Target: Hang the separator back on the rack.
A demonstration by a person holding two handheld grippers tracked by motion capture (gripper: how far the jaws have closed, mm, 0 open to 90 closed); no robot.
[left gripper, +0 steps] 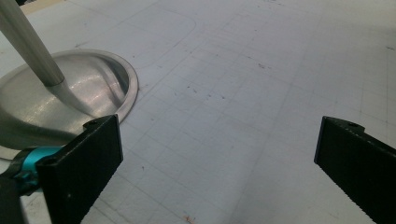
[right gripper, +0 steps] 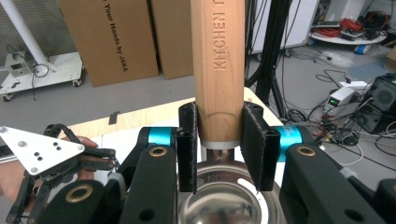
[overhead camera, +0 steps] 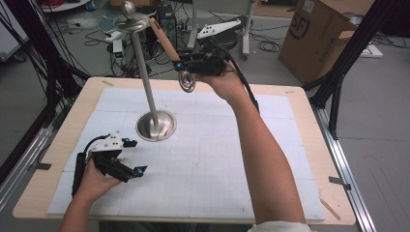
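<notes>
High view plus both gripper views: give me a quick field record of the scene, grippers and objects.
surface: white gridded mat on a wooden table
stand: metal stand, round base on mat, upright pole, dish and ball at the top
right gripper: right gripper raised above the table's far edge, shut on ladle
ladle: wooden-handled ladle, wooden handle pointing up toward the stand's top, steel bowl below gripper
left gripper: left gripper open, holding nothing, low over mat near stand base
background: cardboard box, cables on floor

The wooden handle (right gripper: pixel 217 70) runs off the right gripper view's top edge – its engraved lettering is cut short – and the steel bowl (right gripper: pixel 223 205) off the bottom.
</notes>
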